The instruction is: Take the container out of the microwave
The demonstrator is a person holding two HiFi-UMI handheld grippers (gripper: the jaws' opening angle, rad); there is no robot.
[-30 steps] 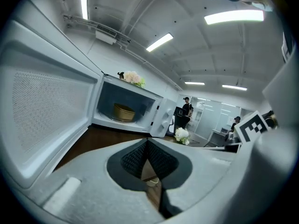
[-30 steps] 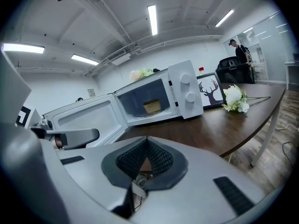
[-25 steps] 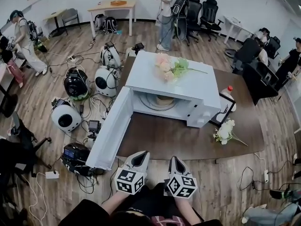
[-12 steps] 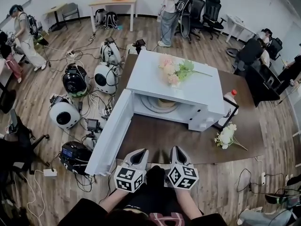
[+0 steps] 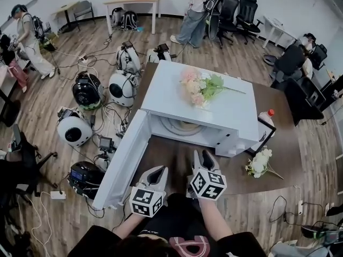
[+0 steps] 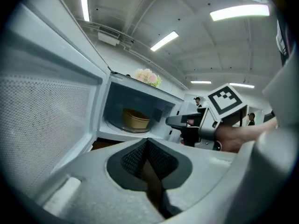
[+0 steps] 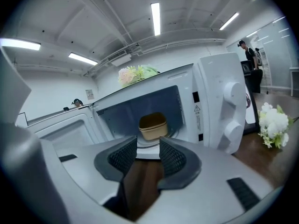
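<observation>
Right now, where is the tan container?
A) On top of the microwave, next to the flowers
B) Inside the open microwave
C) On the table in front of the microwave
B: the container sits inside the microwave, whose door is swung open.

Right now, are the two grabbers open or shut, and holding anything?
Left gripper: shut, empty.
Right gripper: open, jaws have just been opening, nothing between them.

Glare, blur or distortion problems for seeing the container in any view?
Head view: even light, edges bowed; microwave top hides most of the cavity. Left gripper view: strong fisheye, ceiling light blown out, container small but sharp. Right gripper view: same fisheye, container clear and centred.
</observation>
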